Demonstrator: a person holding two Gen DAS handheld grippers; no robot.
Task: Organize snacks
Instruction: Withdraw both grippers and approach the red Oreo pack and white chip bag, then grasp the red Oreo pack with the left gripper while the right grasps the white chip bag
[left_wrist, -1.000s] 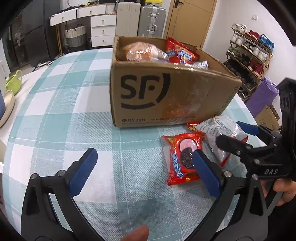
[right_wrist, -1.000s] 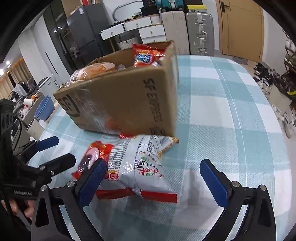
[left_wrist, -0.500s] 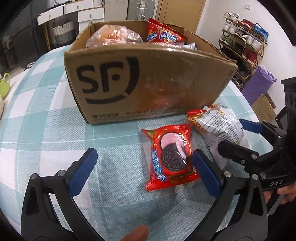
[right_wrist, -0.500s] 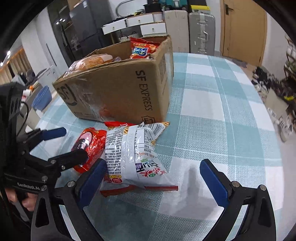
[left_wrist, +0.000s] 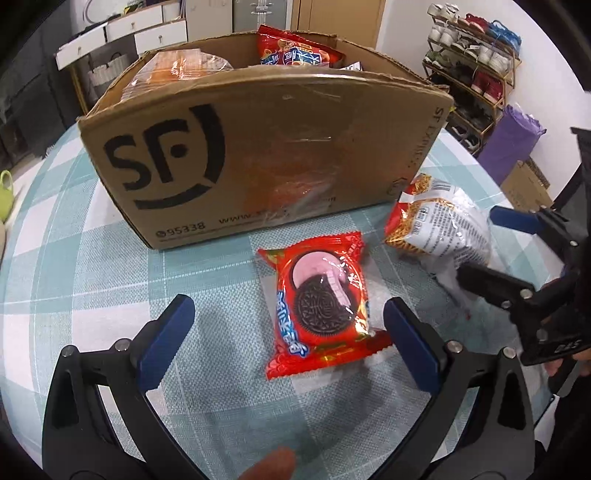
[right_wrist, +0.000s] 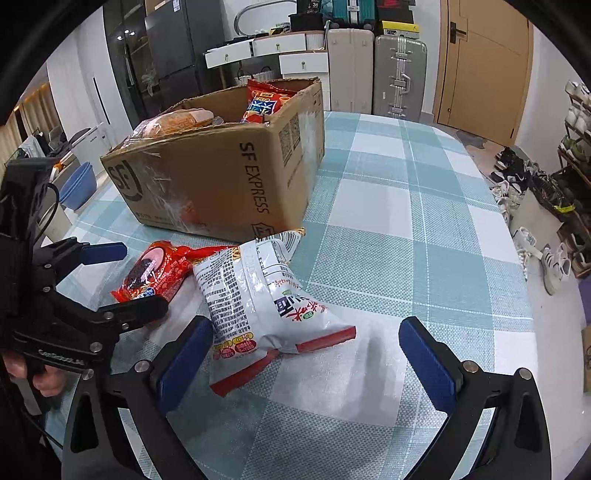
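The left gripper (left_wrist: 284, 338) hangs low over the checked tablecloth (left_wrist: 92, 266) with its jaws spread wide and nothing between them; its blue-padded fingers (left_wrist: 168, 339) stand on either side of the near end of a red cookie packet (left_wrist: 319, 304), which lies flat on the cloth and touches neither pad as far as can be seen. The right gripper (right_wrist: 306, 354) is likewise spread wide and empty, its left pad just beside the near corner of a white chip bag (right_wrist: 266, 299) with red edges; whether pad and bag touch cannot be told. The bag lies on the cloth just to the right of the cookie packet, and from the right wrist view its edge overlaps the packet (right_wrist: 157, 271). From the left wrist view the same bag (left_wrist: 436, 229) sits beside the box's near right corner, with the right gripper (left_wrist: 491, 251) open around its far end. Just behind both snacks stands an open cardboard box (left_wrist: 266, 147) printed with a black logo. Inside it, a clear-wrapped orange pack of bread (left_wrist: 177, 70) rests at the left and a red snack bag (left_wrist: 295, 50) stands upright toward the back. Beyond the table are white drawers (right_wrist: 280, 51), two suitcases (right_wrist: 376, 70) and a shoe rack (left_wrist: 472, 55).
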